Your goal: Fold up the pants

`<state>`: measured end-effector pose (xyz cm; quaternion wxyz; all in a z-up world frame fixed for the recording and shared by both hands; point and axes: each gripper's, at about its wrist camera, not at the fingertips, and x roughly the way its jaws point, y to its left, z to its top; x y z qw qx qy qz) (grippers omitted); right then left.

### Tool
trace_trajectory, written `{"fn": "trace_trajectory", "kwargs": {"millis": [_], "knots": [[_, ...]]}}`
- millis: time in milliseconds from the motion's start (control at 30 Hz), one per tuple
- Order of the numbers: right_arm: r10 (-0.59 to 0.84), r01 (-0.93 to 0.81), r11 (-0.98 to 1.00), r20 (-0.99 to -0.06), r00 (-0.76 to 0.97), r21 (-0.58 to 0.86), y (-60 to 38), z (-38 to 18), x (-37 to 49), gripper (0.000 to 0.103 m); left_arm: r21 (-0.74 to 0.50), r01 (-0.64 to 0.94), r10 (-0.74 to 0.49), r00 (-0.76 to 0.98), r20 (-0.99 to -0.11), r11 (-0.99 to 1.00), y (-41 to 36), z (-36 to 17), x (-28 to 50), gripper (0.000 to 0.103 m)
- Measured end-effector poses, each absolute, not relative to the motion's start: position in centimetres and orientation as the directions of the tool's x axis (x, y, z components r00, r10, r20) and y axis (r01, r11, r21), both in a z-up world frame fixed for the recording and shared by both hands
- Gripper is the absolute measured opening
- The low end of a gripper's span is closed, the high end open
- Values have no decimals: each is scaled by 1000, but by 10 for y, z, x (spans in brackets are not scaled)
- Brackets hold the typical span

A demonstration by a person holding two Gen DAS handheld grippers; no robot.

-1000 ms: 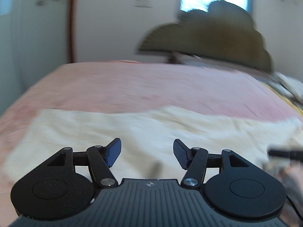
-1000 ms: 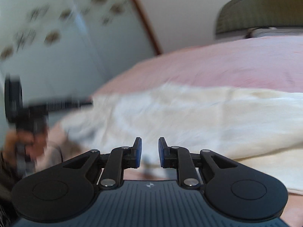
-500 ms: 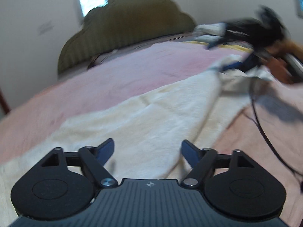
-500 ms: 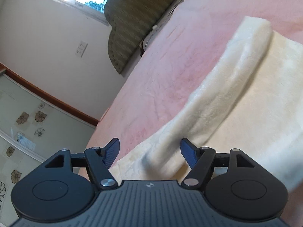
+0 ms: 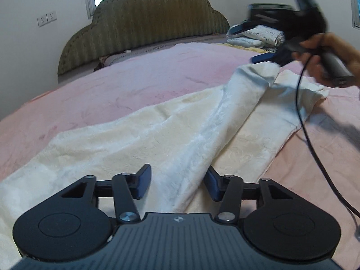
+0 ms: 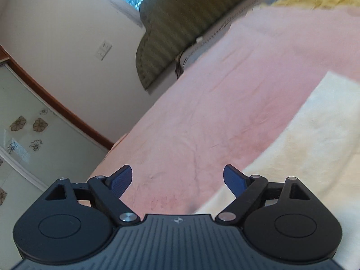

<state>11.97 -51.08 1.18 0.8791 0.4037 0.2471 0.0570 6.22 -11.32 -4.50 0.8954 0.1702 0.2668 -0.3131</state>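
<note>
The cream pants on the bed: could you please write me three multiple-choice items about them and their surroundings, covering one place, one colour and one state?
1. Where do the pants lie?
A. On the floor
B. On the pink bedspread
C. Draped over a chair

2. What colour is the headboard?
A. Olive green
B. Red
C. White

3. What do the right tongs hold?
A. A pillow
B. A pants cuff
C. Nothing

Answers:
1. B, as the pants are spread across the pink cover.
2. A, since the ribbed, scalloped headboard is olive green in both views.
3. C, because the jaws stand wide, still opening, with only bedspread and the edge of the pants showing beyond the gap between them.
</note>
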Motion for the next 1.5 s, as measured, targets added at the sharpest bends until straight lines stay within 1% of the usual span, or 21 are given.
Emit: {"fn": "trace_trajectory", "kwargs": {"millis": [33,67,167,233,300,367,400,467,567,633,667,700,733,833,933,1000,1133,1200,1267,1400,1500], "knots": [[275,117,668,-390,879,735,-515,12,106,89,132,653,-475,660,-582,746,-113,-45,67,49],[248,146,663,-399,883,734,-523,11,93,90,128,655,-479,658,-581,745,-115,-44,69,44],[219,268,620,-491,843,737,-545,-8,69,94,90,662,-500,641,-582,744,-114,-43,71,33],[247,310,571,-519,818,760,-554,-23,65,94,56,659,-510,630,-585,750,-111,-43,74,32],[288,313,511,-502,815,801,-556,-33,74,94,18,652,-519,620,-589,758,-107,-43,79,30],[329,275,481,-462,823,832,-552,-27,92,94,-35,640,-532,605,-592,767,-101,-41,83,29],[344,240,490,-440,830,838,-548,-19,103,94,-68,632,-540,597,-593,772,-98,-41,86,28],[344,206,544,-440,830,814,-539,-1,130,94,-131,611,-556,582,-594,780,-91,-43,94,27],[379,133,590,-418,826,797,-528,18,176,93,-189,585,-567,573,-592,789,-85,-43,101,28],[381,133,618,-443,812,775,-523,20,200,93,-204,579,-571,571,-590,789,-84,-44,103,30],[356,161,642,-477,804,749,-522,20,207,92,-206,579,-573,572,-588,789,-83,-44,102,33],[308,202,660,-506,806,724,-520,20,206,93,-206,579,-573,573,-586,789,-83,-44,102,33],[285,213,665,-507,813,716,-519,21,202,94,-205,580,-575,575,-583,788,-83,-45,101,33],[296,136,652,-415,860,746,-518,23,174,92,-215,581,-584,578,-571,785,-82,-47,101,34],[249,171,649,-419,873,742,-525,23,144,93,-239,588,-604,568,-559,773,-78,-50,101,36],[246,187,599,-401,883,779,-535,18,126,94,-245,594,-615,564,-551,766,-77,-51,101,39],[396,176,424,-357,846,888,-544,-10,124,94,-224,619,-622,558,-549,753,-81,-51,98,48],[425,196,418,-381,821,887,-536,-21,127,94,-208,629,-622,558,-550,749,-84,-51,96,53],[454,189,397,-371,810,898,-530,-30,132,94,-195,636,-620,559,-551,747,-87,-50,94,55],[382,140,392,-300,874,909,-534,-28,130,94,-198,641,-625,554,-549,742,-88,-51,94,58],[261,136,377,-246,934,916,-551,-30,134,94,-197,652,-633,546,-549,733,-90,-52,94,63]]}}
